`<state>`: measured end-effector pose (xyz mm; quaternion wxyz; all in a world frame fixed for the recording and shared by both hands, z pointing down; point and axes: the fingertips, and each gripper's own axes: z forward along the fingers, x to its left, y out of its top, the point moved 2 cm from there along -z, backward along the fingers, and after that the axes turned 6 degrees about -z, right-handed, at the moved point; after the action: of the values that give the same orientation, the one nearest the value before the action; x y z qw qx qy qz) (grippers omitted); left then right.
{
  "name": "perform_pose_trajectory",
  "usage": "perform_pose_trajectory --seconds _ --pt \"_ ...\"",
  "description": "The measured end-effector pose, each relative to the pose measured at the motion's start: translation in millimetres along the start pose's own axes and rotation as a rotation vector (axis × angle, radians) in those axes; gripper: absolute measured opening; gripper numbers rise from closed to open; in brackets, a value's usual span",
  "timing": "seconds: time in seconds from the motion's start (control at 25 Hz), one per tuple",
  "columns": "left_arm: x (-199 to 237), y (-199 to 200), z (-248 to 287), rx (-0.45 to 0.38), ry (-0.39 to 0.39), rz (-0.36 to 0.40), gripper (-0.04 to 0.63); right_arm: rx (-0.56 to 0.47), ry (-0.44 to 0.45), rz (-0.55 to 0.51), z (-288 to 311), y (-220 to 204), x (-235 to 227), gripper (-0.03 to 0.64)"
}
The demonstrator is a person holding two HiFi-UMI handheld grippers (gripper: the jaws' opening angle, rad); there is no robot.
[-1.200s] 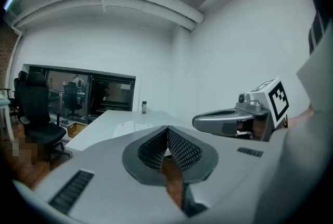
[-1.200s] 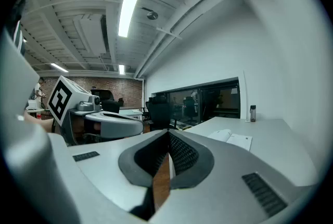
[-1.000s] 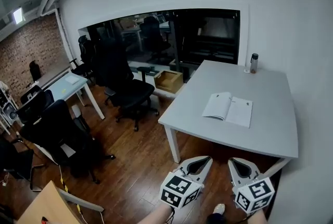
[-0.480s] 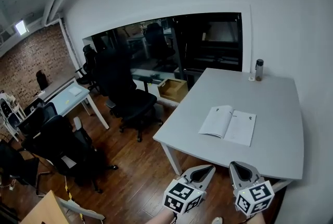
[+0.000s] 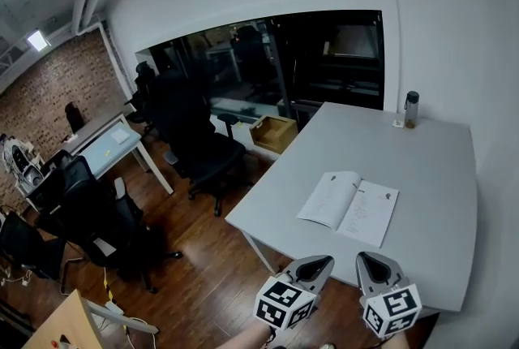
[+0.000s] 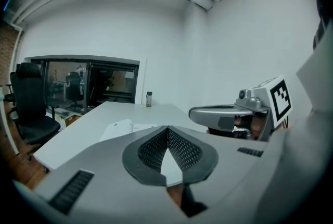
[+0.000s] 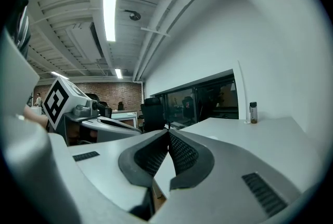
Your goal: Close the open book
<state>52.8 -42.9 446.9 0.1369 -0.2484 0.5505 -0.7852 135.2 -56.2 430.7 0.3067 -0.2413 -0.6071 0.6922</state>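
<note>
An open white book [image 5: 349, 208] lies flat on the grey table [image 5: 430, 169], pages up, near the table's front half. It also shows low in the left gripper view as a pale curved page of the book [image 6: 118, 128]. My left gripper [image 5: 322, 262] and right gripper [image 5: 362, 258] hover side by side over the table's near edge, short of the book. Both are shut, tips touching, with nothing between them. In the left gripper view the left gripper [image 6: 167, 128] points along the table; the right gripper [image 7: 168, 132] does the same.
A small dark bottle [image 5: 411, 109] stands at the table's far edge by the wall. Black office chairs [image 5: 199, 146] stand left of the table on the wooden floor. An open wooden box [image 5: 276, 132] sits below the dark window. A white wall runs along the table's right side.
Both grippers and the camera have moved forward toward the table. The book now sits nearer and larger in the head view. Neither gripper's jaws have changed.
</note>
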Motion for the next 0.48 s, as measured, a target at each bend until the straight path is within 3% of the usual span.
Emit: perform_pose_trajectory --seconds 0.28,0.48 --pt "22.6 2.2 39.0 0.037 -0.007 -0.01 0.005 0.039 -0.03 0.029 19.8 -15.8 -33.2 0.004" --pt "45.8 -1.9 70.6 0.054 -0.053 -0.031 0.005 0.093 -0.09 0.058 39.9 -34.4 -52.2 0.005"
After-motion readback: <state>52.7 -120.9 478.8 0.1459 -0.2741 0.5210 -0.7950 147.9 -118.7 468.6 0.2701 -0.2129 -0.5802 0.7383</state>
